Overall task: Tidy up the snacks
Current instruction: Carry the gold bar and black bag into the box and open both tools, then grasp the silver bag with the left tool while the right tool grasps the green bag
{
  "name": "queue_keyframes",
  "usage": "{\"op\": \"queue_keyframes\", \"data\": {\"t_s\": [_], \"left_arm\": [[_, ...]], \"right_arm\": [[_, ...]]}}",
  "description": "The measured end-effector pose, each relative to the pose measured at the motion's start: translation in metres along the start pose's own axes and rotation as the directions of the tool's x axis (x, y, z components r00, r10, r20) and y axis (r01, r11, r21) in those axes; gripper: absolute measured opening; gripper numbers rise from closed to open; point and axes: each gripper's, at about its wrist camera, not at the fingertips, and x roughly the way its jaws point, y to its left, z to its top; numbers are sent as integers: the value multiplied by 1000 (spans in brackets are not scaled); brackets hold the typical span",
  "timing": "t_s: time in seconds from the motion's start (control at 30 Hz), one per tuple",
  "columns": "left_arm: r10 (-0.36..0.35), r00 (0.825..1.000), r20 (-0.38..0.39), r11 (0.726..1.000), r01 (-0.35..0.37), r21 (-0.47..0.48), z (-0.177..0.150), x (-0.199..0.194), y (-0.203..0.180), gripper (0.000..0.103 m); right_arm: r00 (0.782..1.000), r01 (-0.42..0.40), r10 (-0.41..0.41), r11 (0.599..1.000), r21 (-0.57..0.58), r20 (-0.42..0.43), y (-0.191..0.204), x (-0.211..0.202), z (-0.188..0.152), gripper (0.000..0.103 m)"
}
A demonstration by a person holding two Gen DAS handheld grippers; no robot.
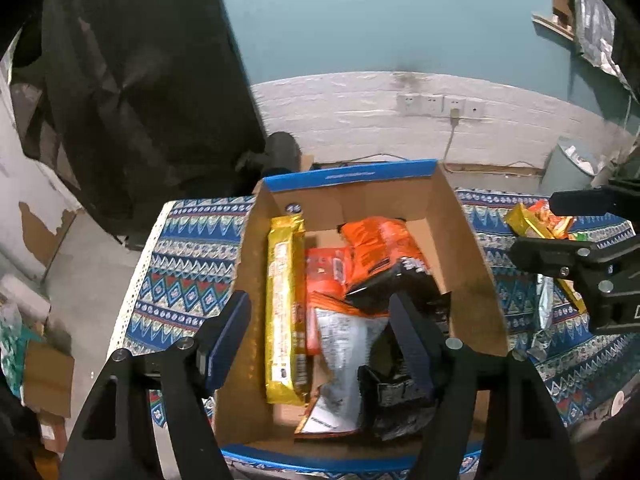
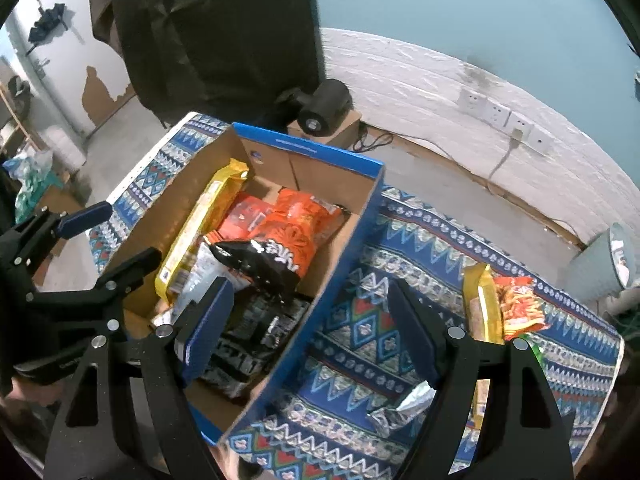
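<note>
**Both tongs empty above a half-packed snack box**

The left gripper [image 1: 320,336] hangs wide open over the cardboard box [image 1: 468,248], holding nothing. The right gripper [image 2: 308,332], equally spread and empty, straddles the box's blue wall. Remaining snacks, a gold packet [image 2: 482,300] and a silver wrapper [image 2: 404,408], lie on the patterned cloth [image 2: 400,240]. Best reach right and pinch a packet's middle.

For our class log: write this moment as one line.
left tool: open, over cardboard box | right tool: open, empty | yellow packet: on cloth
</note>
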Motion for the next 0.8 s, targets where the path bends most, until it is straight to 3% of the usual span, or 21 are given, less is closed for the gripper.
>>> {"op": "queue_keyframes", "data": {"t_s": [0.8], "left_arm": [[-51, 999, 16, 988, 48, 149, 15, -13, -84, 74]], "right_arm": [[997, 75, -75, 992, 105, 3, -84, -37, -46, 80]]}}
